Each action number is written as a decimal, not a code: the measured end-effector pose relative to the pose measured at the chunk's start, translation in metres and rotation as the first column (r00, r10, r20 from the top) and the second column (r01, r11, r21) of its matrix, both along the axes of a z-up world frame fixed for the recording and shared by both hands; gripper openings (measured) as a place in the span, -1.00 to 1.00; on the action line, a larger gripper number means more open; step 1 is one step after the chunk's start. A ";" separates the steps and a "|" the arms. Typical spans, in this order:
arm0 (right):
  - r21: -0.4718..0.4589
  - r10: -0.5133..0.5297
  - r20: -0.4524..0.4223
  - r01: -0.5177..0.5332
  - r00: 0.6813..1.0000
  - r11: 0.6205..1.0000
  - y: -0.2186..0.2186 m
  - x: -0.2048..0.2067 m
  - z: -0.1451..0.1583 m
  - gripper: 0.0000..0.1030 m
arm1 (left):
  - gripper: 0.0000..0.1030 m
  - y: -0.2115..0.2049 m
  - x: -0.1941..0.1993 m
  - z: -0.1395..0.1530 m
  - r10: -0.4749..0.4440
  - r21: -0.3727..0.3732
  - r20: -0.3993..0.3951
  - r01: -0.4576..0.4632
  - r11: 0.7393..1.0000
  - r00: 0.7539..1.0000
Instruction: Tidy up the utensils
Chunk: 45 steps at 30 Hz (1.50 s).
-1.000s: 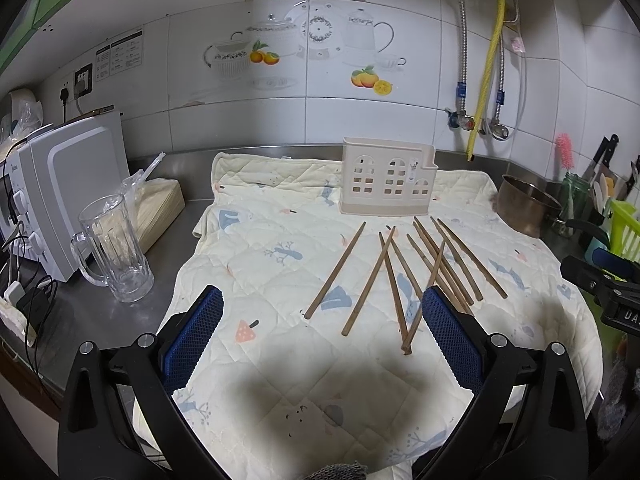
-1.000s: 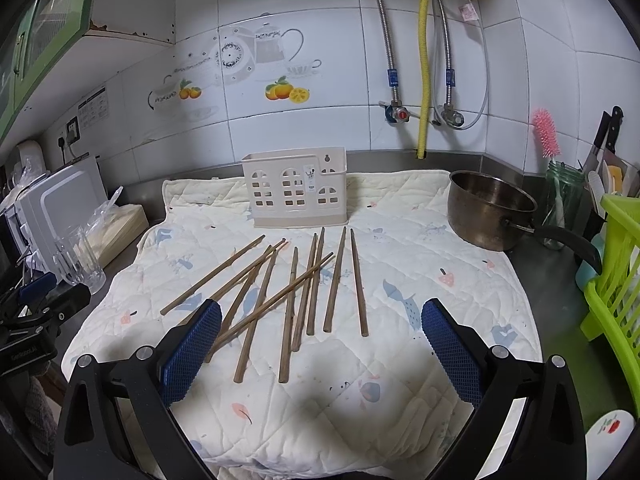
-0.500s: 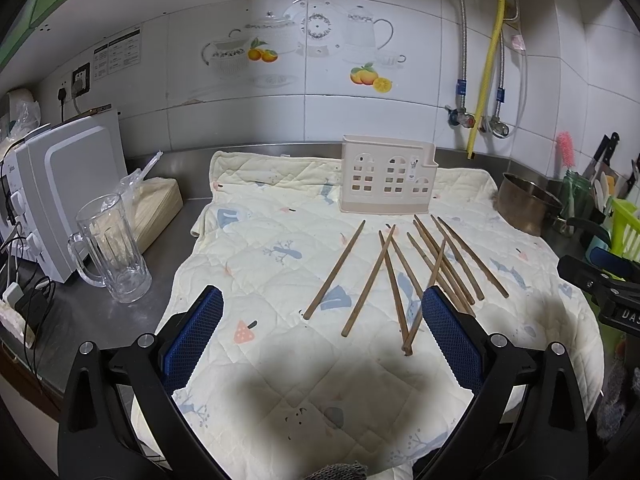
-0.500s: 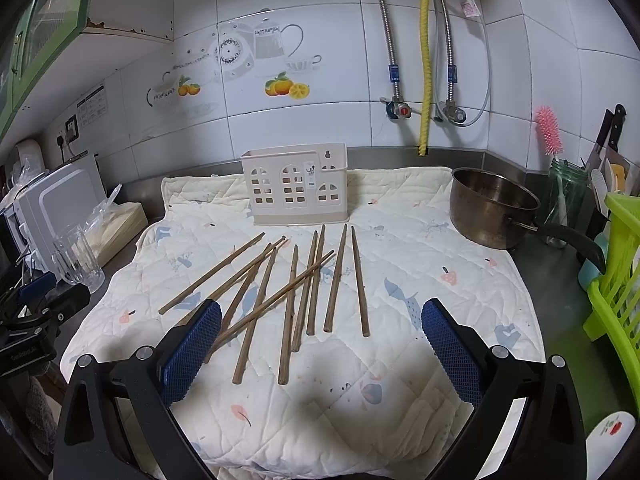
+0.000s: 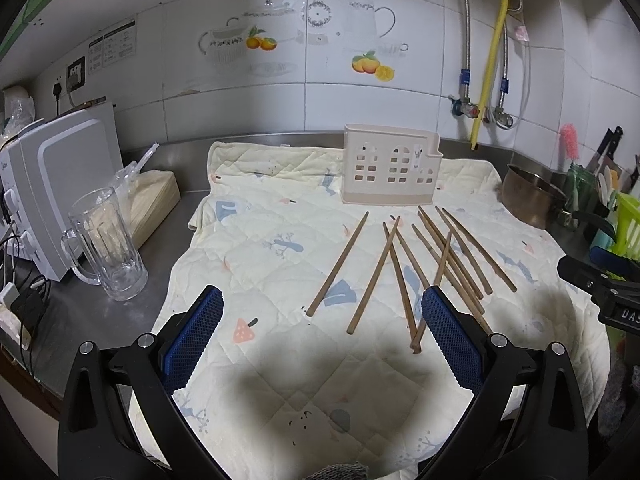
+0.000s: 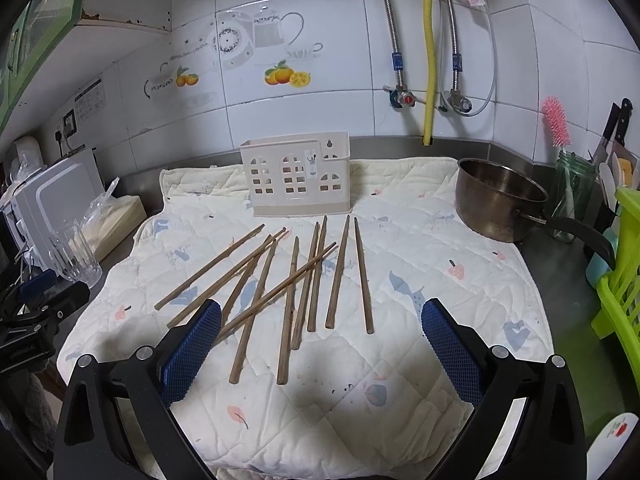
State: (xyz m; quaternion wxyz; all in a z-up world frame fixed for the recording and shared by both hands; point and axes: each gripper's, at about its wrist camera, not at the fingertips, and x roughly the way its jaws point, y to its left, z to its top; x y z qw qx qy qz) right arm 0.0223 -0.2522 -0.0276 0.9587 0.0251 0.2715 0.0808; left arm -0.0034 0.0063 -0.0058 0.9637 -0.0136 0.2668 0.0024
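A steel kitchen counter (image 5: 120, 320) runs along a white tiled wall, and a pale quilted cloth (image 5: 280, 360) with small printed shapes covers most of it. Compared with a second ago almost nothing differs: both cameras sit a touch nearer the cloth, and every object lies where it lay.

At the far left stands one white appliance (image 5: 60, 184), with one clear glass mug (image 5: 106, 244) in front of it. At the far right sits one metal saucepan (image 6: 500, 200) with a dark handle, partly on the cloth's edge. Beyond it are one glass jar (image 6: 572, 192) holding a pink brush, and one green rack (image 6: 620, 272).

One cream plastic utensil holder (image 6: 296, 174), with window-shaped cutouts, stands upright on the far middle of the cloth.

Ten wooden chopsticks (image 6: 316, 276) lie loose on the cloth just near of the holder, fanned out with their thin ends toward it. Several cross or touch one another; the leftmost one lies apart.

The left gripper (image 5: 322, 328) hangs over the near left of the cloth, its blue-padded jaws wide apart and holding nothing. The right gripper (image 6: 320, 340) hangs over the near ends of the chopsticks, jaws likewise wide apart and empty.
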 end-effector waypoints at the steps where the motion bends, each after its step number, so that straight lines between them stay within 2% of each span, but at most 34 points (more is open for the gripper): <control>1: -0.002 0.001 -0.004 -0.001 1.000 1.000 0.000 0.002 -0.002 0.88 | 0.90 0.000 0.001 -0.001 -0.003 -0.002 -0.004 0.003 1.000 1.000; 6: -0.017 -0.007 -0.016 0.007 1.000 1.000 0.000 0.008 -0.011 0.88 | 0.88 0.000 0.008 -0.008 -0.029 -0.022 -0.025 0.029 0.999 0.999; 10: -0.002 -0.010 -0.037 0.010 0.999 1.000 -0.006 0.013 -0.020 0.88 | 0.88 -0.008 0.012 -0.013 -0.072 -0.011 -0.025 0.072 0.997 0.997; 15: 0.002 -0.020 -0.055 0.020 0.998 1.000 -0.011 0.021 -0.028 0.87 | 0.69 -0.021 0.021 -0.020 -0.165 -0.032 -0.048 0.163 0.986 0.985; 23: 0.005 -0.031 -0.068 0.031 0.997 1.000 -0.016 0.031 -0.034 0.86 | 0.12 -0.050 0.040 -0.033 -0.315 -0.039 -0.101 0.313 0.949 0.944; 25: 0.011 -0.031 -0.071 0.032 0.997 0.999 -0.017 0.034 -0.036 0.86 | 0.03 -0.056 0.045 -0.035 -0.340 -0.035 -0.110 0.339 0.940 0.934; 29: 0.015 -0.032 -0.079 0.033 0.996 0.999 -0.018 0.040 -0.040 0.84 | -0.31 -0.070 0.057 -0.045 -0.407 -0.030 -0.152 0.408 0.913 0.900; 31: 0.020 -0.029 -0.085 0.031 0.996 0.999 -0.019 0.043 -0.043 0.81 | -0.41 -0.078 0.063 -0.052 -0.437 -0.025 -0.174 0.439 0.898 0.883; 34: 0.038 -0.022 -0.100 0.026 0.995 0.999 -0.021 0.048 -0.047 0.66 | -0.51 -0.086 0.072 -0.063 -0.449 -0.015 -0.210 0.456 0.890 0.868; 38: 0.054 -0.010 -0.116 0.016 0.993 0.998 -0.021 0.053 -0.053 0.53 | -0.56 -0.089 0.083 -0.074 -0.447 -0.010 -0.247 0.459 0.888 0.860; 42: 0.065 -0.004 -0.128 0.013 0.992 0.998 -0.023 0.058 -0.057 0.51 | -0.64 -0.094 0.090 -0.078 -0.454 0.007 -0.261 0.472 0.882 0.852; 45: 0.075 -0.002 -0.134 0.012 0.991 0.997 -0.025 0.061 -0.059 0.42 | -0.78 -0.094 0.095 -0.081 -0.457 0.006 -0.273 0.476 0.879 0.847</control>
